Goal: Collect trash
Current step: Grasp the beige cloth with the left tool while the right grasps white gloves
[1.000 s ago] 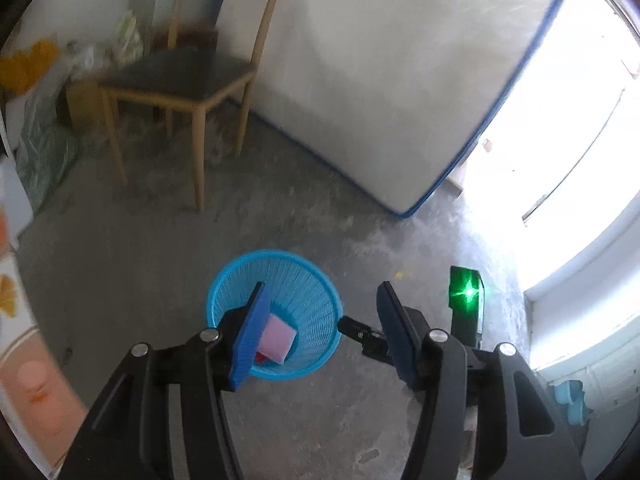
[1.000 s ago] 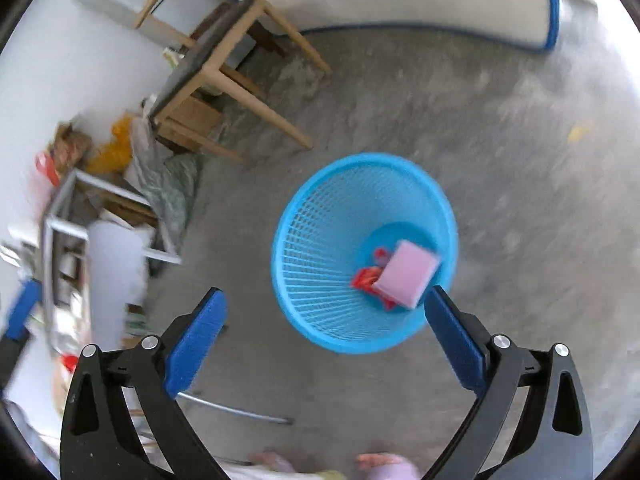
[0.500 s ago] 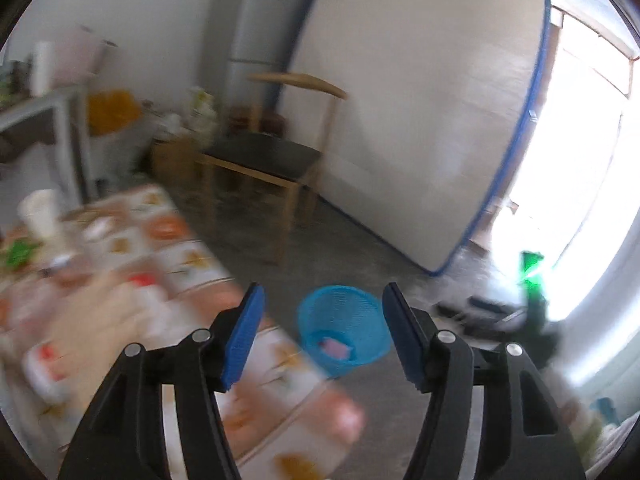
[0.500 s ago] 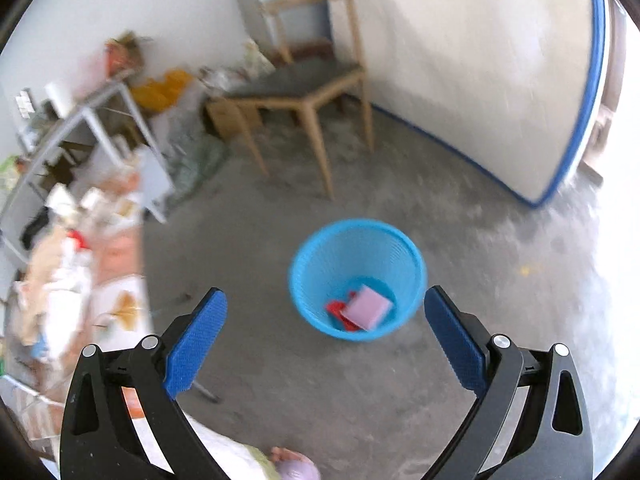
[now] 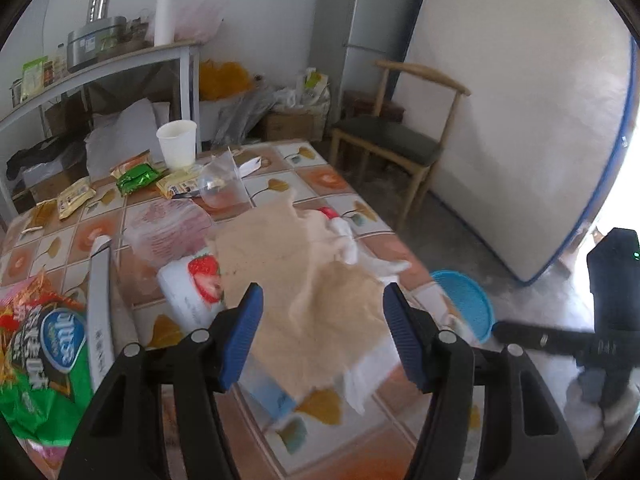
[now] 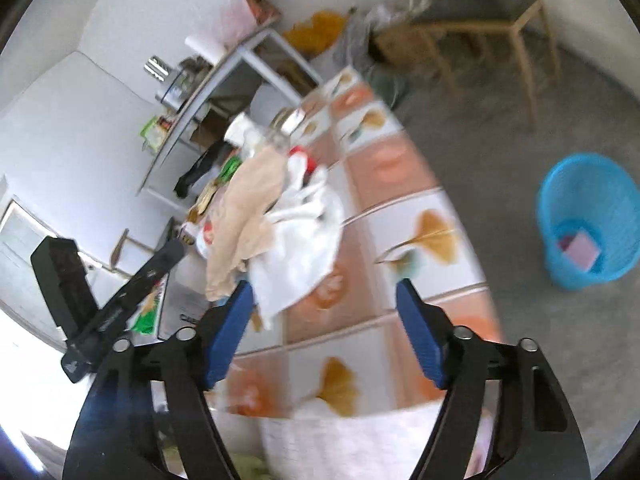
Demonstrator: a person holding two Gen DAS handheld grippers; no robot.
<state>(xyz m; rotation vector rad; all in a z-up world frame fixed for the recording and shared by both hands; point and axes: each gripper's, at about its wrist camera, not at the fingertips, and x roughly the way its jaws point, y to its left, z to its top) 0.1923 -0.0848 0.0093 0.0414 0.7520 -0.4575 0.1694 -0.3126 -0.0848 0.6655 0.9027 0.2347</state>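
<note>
Trash lies on the tiled-pattern table (image 5: 332, 178): a crumpled beige sheet (image 5: 296, 264), white tissue (image 5: 348, 240), a strawberry tub (image 5: 192, 284), a green snack bag (image 5: 44, 360) and small wrappers (image 5: 136, 178). My left gripper (image 5: 322, 332) hovers open just before the beige sheet, not touching it. The blue basket (image 5: 464, 304) stands on the floor past the table's right edge. In the right wrist view the same beige and white pile (image 6: 280, 216) lies ahead to the left. My right gripper (image 6: 324, 320) is over the table (image 6: 420, 216), its jaws closing with nothing between them. The basket (image 6: 588, 220) holds a pink piece (image 6: 582, 248).
A white paper cup (image 5: 177, 144) and a clear plastic cup (image 5: 222, 188) stand at the table's far side. A wooden chair (image 5: 396, 144) and a leaning mattress (image 5: 520, 100) are beyond. A cluttered shelf (image 5: 100, 64) runs along the back wall.
Both views have swung from the basket on the floor up to the littered table. The right jaws stand narrower than before. The basket now sits off to the right in both views.
</note>
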